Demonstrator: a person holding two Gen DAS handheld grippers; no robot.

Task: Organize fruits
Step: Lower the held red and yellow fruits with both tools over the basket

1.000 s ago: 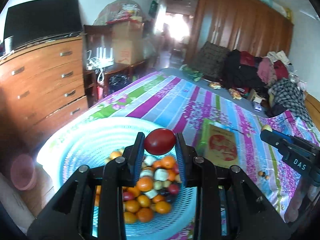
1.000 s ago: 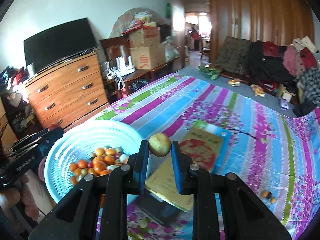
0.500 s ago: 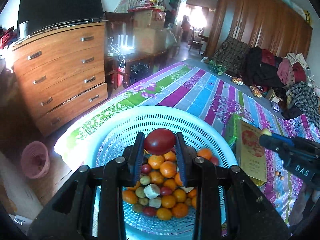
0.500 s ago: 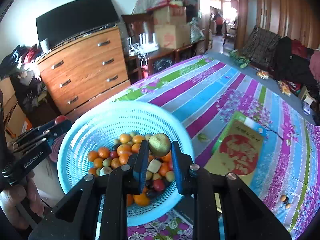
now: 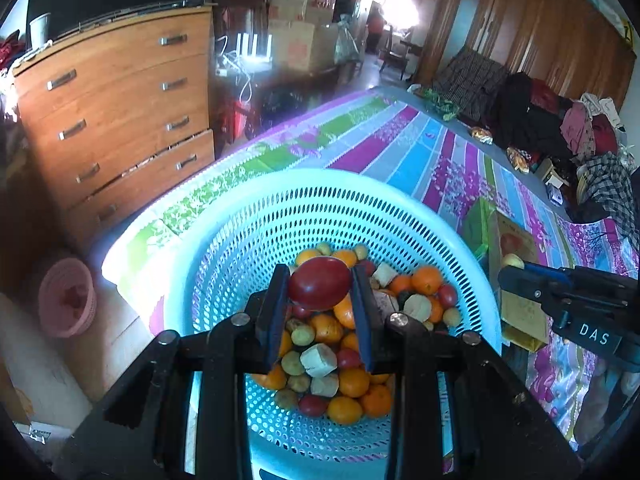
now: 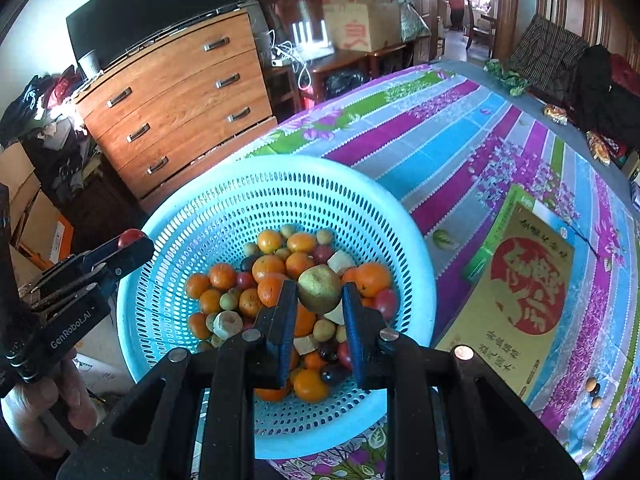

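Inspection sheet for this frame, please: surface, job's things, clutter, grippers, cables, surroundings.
Surface: striped floral sheet, mostly bare.
Job's things: blue perforated basket holding a heap of mixed fruits; red fruit and yellow-green fruit each clamped above the heap; three tiny fruits loose on the sheet.
Clutter: yellow-and-red printed box beside the basket.
Grippers: left gripper shut on the red fruit; right gripper shut on the yellow-green fruit; both over the basket.
Cables: white cords tangled on a side table off the bed.
Surroundings: wooden dresser, cardboard boxes, pile of clothes, pink bin on the floor.
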